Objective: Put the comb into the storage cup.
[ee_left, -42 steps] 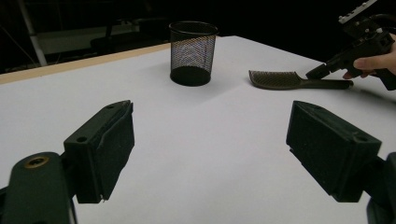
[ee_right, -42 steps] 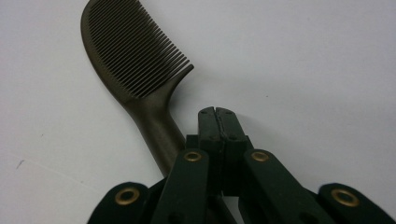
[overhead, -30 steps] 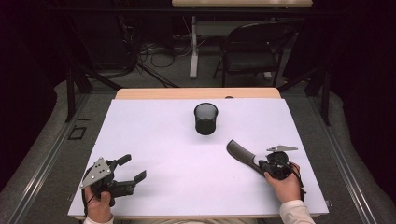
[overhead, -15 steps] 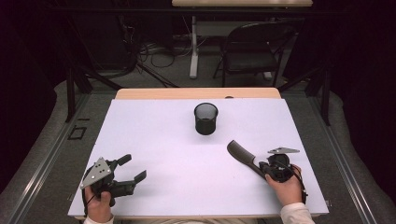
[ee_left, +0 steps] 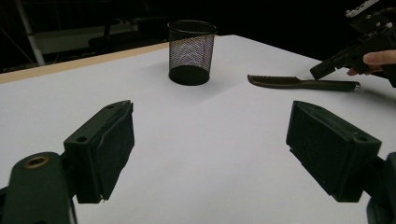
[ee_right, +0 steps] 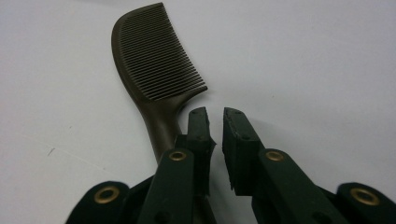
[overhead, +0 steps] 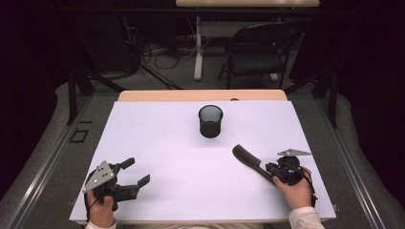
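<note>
Right gripper view: we find right gripper [ee_right: 215, 116] jaws just parting, nothing gripped; comb [ee_right: 154, 60] beside them, not yet in mesh cup [overhead: 210, 121]. Left gripper [ee_left: 210, 154] wide, empty.

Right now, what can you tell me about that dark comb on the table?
The comb is dark brownish-olive and looks like plastic. It has one row of fine, close teeth under a curved back, and a long narrow handle. It lies flat on the white table, teeth end pointing toward the black mesh cup but well apart from it. The right hand-held gripper sits at the handle with its jaws a narrow gap apart, having just been opening; the handle runs beside and under the left jaw, not between them.
</note>
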Demonstrator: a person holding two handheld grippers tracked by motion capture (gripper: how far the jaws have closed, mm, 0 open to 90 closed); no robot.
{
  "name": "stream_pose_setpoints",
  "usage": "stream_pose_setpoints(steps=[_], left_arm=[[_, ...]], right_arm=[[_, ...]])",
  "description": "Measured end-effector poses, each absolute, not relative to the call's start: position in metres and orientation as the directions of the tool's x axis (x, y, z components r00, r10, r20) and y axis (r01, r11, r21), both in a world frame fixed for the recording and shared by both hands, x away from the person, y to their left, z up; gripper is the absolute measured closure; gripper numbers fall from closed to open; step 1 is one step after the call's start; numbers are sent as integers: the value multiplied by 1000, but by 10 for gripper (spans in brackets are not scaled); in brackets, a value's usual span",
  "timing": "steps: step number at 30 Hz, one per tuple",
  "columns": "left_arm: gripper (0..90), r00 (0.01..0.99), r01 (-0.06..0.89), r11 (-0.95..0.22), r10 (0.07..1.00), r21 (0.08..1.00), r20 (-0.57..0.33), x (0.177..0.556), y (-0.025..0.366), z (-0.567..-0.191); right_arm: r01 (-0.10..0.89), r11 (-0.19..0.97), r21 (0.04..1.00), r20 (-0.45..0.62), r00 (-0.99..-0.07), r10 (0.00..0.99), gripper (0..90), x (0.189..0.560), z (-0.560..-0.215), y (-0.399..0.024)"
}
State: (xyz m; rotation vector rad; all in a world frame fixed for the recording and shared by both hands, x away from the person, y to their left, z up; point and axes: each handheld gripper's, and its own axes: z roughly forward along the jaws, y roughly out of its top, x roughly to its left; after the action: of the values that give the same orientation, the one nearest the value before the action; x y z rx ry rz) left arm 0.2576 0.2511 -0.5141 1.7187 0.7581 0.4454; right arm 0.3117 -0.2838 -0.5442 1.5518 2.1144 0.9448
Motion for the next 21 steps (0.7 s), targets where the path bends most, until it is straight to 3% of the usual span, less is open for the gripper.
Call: stream_pose_setpoints(steps=[14, 21], left_arm=[[156, 719, 256, -142, 689, 956, -90, 258, 251, -514], [156, 717, 259, -143, 691, 955, -91, 258, 250, -515]], right_arm=[[663, 217, 717, 70, -378, 923, 538, 311, -539, -280], [602, 273, 750, 20, -433, 901, 457, 309, -534, -275]])
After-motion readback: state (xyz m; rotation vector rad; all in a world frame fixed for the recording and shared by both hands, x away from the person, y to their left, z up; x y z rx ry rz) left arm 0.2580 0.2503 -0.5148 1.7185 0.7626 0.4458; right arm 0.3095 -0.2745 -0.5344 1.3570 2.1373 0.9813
